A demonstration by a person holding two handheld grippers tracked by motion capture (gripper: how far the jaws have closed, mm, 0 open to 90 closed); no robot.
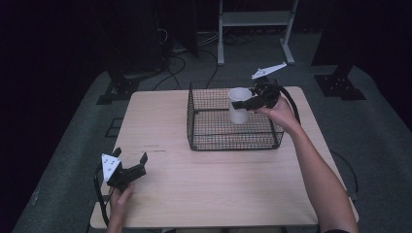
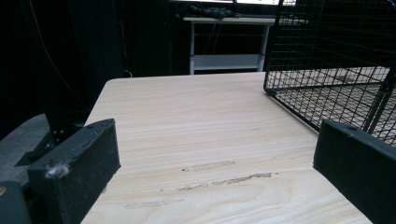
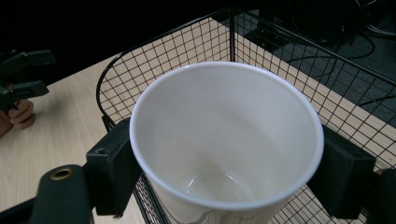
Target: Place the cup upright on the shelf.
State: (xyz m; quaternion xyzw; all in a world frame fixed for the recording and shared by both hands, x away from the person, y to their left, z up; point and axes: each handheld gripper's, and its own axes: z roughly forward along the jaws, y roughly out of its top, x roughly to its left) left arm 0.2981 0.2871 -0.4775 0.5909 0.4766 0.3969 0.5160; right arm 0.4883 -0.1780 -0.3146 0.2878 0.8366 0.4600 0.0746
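- Where the table is seen from the high view, a white cup (image 1: 238,105) is held upright by the right gripper (image 1: 245,104) over the wire basket (image 1: 204,141), near its far right corner; whether its base touches the mesh cannot be told. The left gripper (image 1: 130,162) is kept well apart at the near left of the wooden table (image 1: 214,194), its jaws spread with nothing between them.
- In the left gripper view, bare pale wood grain is seen between the released jaws, with the black basket (image 2: 327,70) off to the right.
- In the right gripper view, the cup (image 3: 224,140) is clamped just under its rim, one pad on each side. A smooth, glossy, stiff wall is shown, tapering downward; it is judged breakable and slippery, light enough when empty, and best gripped high across its width, as here. The basket (image 3: 289,70) is thin rigid wire in a square grid.
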